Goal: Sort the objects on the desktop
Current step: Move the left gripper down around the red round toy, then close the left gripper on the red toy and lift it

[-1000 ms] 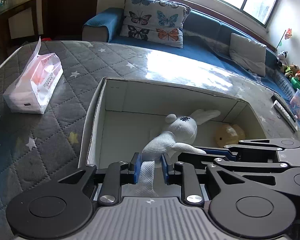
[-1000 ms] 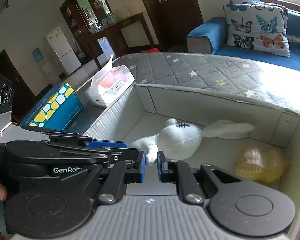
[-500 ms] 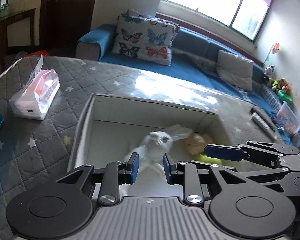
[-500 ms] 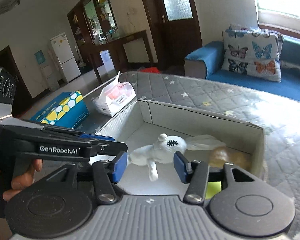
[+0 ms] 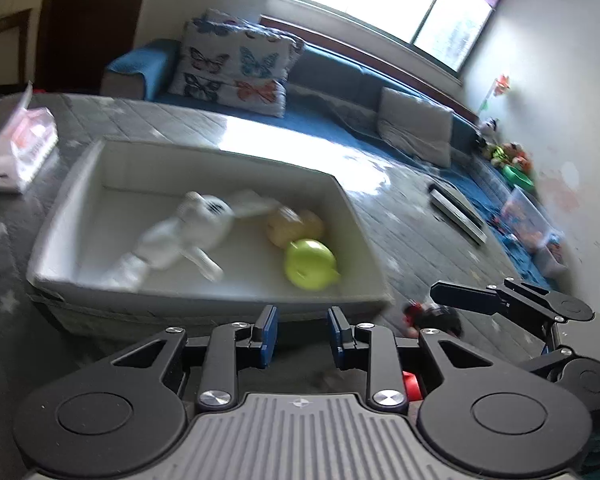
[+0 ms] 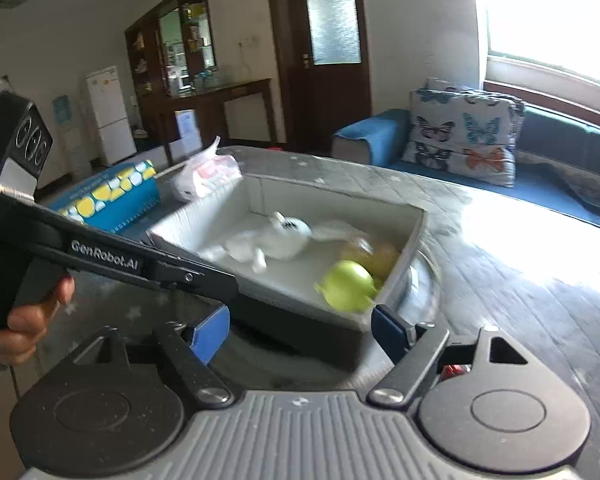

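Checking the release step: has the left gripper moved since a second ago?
Yes. The left gripper has let go of the white rabbit and drawn back out of the box; its open fingers now sit outside the near wall.

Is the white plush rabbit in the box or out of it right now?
In. The white plush rabbit lies on the floor of the box, beside the green apple; no gripper touches it.

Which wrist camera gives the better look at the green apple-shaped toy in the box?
The left wrist view: the green apple-shaped toy shows whole on the floor of the white box, beside the yellow toy. In the right wrist view the toy is blurred, its lower edge cut by the box's near wall.
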